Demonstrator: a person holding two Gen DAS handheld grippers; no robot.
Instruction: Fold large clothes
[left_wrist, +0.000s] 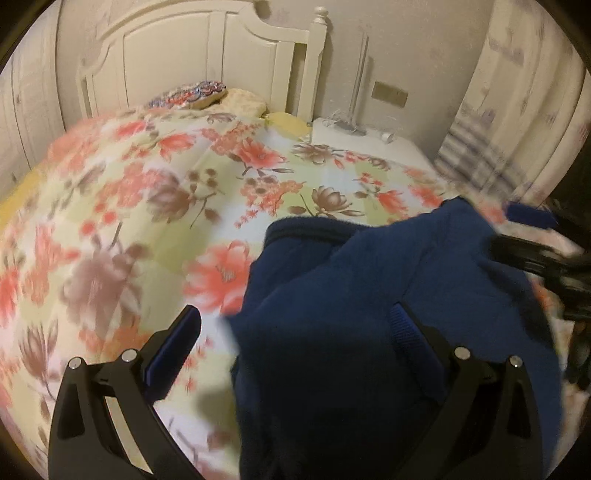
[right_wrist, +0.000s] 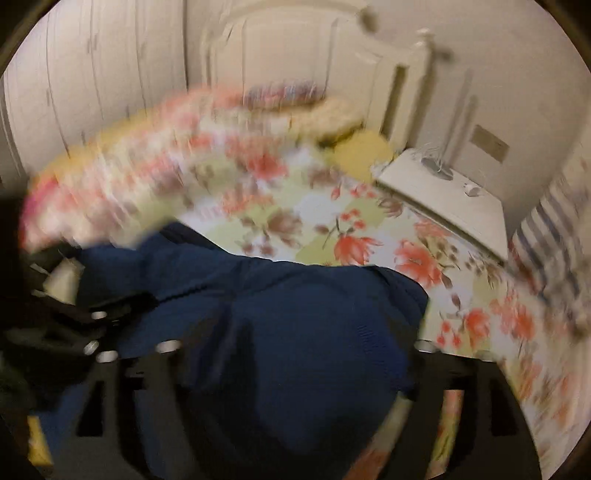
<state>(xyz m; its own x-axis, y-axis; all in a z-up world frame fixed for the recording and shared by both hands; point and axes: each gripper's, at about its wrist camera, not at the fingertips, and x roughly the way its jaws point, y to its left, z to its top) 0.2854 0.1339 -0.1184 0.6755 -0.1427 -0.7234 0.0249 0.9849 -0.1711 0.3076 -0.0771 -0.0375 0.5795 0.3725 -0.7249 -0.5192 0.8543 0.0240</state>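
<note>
A dark blue garment (left_wrist: 369, 295) lies bunched on the floral quilt (left_wrist: 155, 192) of a bed. My left gripper (left_wrist: 295, 321) is open, its left finger over the quilt and its right finger (left_wrist: 410, 332) on the blue cloth. In the left wrist view the right gripper (left_wrist: 532, 254) shows at the far edge of the garment. In the blurred right wrist view the garment (right_wrist: 295, 332) covers my right gripper (right_wrist: 295, 369) between its fingers, so its jaws are hidden. The left gripper (right_wrist: 74, 332) shows at the left.
A cream headboard (left_wrist: 192, 62) and pillows (left_wrist: 207, 96) stand at the far end of the bed. A white nightstand (left_wrist: 369, 144) with small items is beside it, striped curtains (left_wrist: 480, 147) at the right. Wardrobe doors (right_wrist: 92, 74) line the left.
</note>
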